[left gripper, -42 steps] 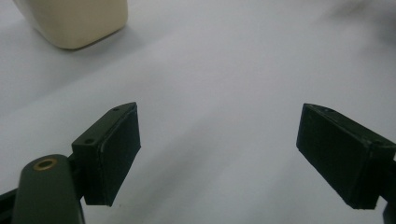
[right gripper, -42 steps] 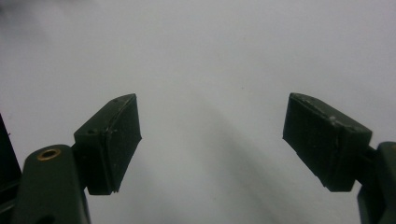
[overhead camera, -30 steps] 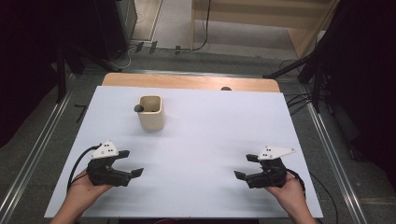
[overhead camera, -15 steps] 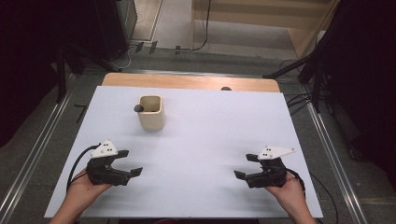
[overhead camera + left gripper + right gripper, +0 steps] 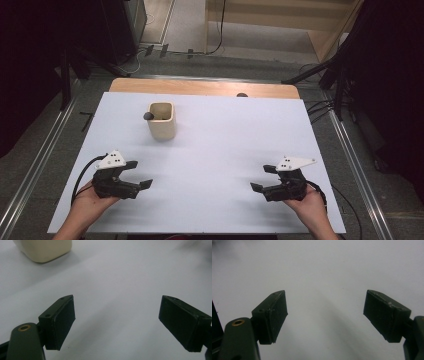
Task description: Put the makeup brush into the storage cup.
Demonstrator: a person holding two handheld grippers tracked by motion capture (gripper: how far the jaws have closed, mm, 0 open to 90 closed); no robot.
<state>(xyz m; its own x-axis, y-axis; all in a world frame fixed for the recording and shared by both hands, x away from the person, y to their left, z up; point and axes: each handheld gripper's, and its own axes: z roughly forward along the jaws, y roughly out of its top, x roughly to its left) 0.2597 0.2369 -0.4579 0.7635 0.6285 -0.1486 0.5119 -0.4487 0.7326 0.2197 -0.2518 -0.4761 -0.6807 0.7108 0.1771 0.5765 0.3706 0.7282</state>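
White tabletop (image 5: 215, 150): 1 cream cup (image 5: 162, 120), far left, holding a dark-tipped stick (image 5: 148, 116). Left gripper (image 5: 138, 174) and right gripper (image 5: 262, 178): near edge, fingers released, grasping nothing.

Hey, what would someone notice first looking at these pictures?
A cream square cup stands alone toward the far left of the white table, with a dark rounded knob at its rim. Near the front edge, the left claw and the right claw rest open and empty, facing each other.
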